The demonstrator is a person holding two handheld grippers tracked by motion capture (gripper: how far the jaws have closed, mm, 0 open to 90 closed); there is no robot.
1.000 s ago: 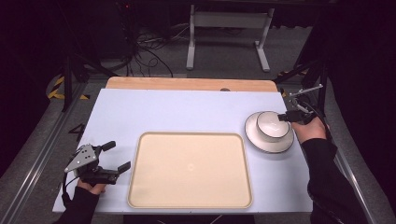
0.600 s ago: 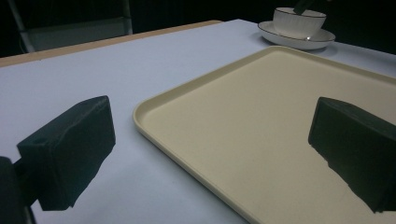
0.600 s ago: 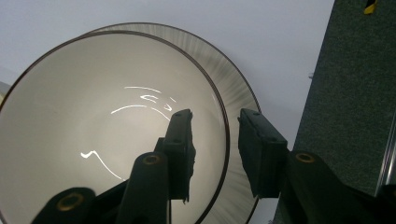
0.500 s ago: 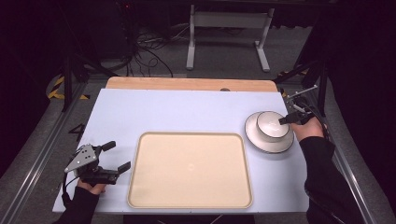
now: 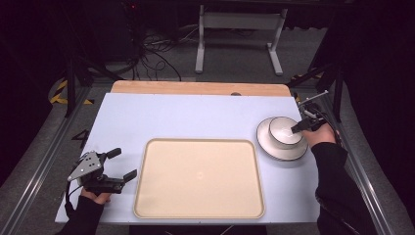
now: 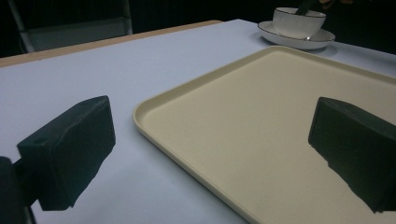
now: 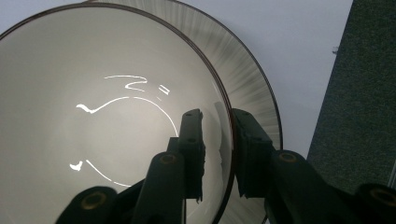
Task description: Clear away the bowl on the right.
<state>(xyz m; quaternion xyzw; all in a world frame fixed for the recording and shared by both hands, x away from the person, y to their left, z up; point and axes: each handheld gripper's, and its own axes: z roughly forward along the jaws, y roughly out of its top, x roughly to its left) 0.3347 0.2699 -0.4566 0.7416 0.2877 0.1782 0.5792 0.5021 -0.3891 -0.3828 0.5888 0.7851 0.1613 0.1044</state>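
A white bowl (image 5: 283,131) with a dark rim stands on a white plate (image 5: 274,151) at the table's right side; both also appear far off in the left gripper view as the bowl (image 6: 299,21) and the plate (image 6: 292,43). My right gripper (image 5: 295,128) is at the bowl's right rim. In the right gripper view the gripper (image 7: 217,116) has one jaw inside the bowl (image 7: 93,116) and one outside, closed narrowly on the wall above the plate (image 7: 252,79). My left gripper (image 5: 125,163) rests open at the front left, beside the tray (image 5: 198,178).
The large cream tray (image 6: 261,121) lies in the front middle of the pale blue tabletop (image 5: 186,117). My left gripper (image 6: 212,140) straddles the tray's near corner. The table's right edge and grey floor (image 7: 364,93) lie just beyond the plate.
The right gripper has come down and left from above the bowl's right side onto its rim. The left gripper has stayed put.
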